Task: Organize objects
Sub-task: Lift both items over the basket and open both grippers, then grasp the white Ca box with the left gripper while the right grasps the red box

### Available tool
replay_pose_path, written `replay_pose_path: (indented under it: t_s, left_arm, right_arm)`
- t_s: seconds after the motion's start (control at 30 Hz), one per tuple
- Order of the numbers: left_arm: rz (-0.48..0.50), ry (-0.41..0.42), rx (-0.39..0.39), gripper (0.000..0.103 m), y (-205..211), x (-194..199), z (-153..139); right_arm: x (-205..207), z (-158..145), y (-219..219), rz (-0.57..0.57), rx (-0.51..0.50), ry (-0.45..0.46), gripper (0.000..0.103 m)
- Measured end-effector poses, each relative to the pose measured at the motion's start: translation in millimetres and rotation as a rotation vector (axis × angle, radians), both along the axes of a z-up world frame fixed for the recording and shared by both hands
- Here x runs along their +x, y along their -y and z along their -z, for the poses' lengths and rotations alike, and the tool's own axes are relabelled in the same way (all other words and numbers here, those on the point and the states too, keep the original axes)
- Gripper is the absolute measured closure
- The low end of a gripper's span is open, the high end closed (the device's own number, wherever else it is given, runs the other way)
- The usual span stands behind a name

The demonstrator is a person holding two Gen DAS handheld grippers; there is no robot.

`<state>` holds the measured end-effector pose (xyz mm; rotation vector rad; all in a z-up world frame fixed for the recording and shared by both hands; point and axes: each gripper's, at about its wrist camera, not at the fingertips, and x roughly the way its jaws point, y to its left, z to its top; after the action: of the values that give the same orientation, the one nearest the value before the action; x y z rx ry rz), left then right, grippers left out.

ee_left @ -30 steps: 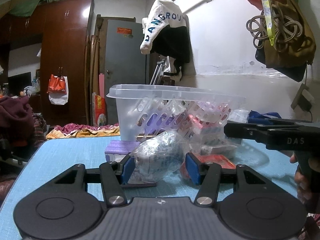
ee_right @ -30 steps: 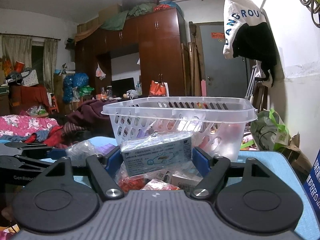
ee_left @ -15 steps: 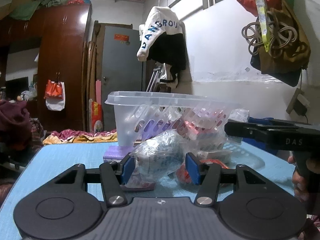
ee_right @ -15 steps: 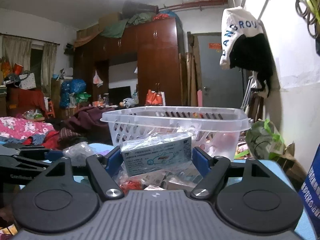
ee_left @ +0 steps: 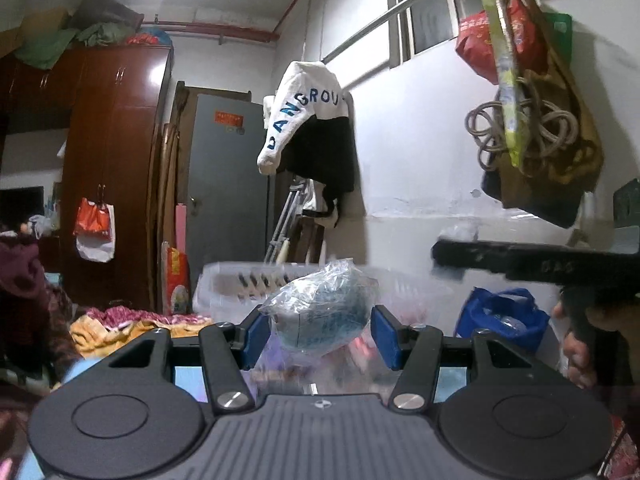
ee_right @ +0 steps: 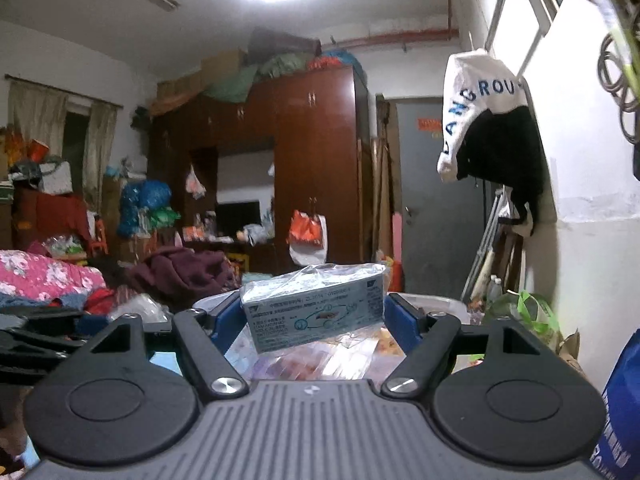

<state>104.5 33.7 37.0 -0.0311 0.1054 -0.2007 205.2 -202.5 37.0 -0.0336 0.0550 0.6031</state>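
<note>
We hold one item in each hand-held gripper, both lifted above the clear plastic basket. The left hand-held gripper pinches a crumpled clear plastic bag of pale blue contents; it looks light, soft and slippery, so we judge the grip best kept on the bulky middle, not the loose film. The right hand-held gripper is pressed on the ends of a film-wrapped light-blue box, which looks stiff and light; its flat ends suit the pads, though the wrap may slide. The left view alone shows the right tool's dark body and the person's fingers. The right view alone shows the box's print and wrapped packets below it.
</note>
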Motion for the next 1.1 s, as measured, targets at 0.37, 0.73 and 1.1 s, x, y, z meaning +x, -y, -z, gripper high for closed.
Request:
replay_pose_path:
  t_s: [0.37,0.73,1.1]
  left_arm:
    - [-0.062,-0.244,0.001,0.027,-0.7,128.7,-30.9]
    - [-0.13,-0.269,0.04,0.008,-30.1,37.3,15.9]
    - [-0.166,-0.457,0.129,0.008,-11.1,59.8,63.8]
  right_arm:
    - [65.0,-12.9,-33.7,0.067,-0.098,-0.092,0.003]
    - [7.3,43.4,0.4,0.006,-0.09,-0.268,0.0]
    - [21.5,90.6,-31.0,-0.043,-0.24,-0.49,0.0]
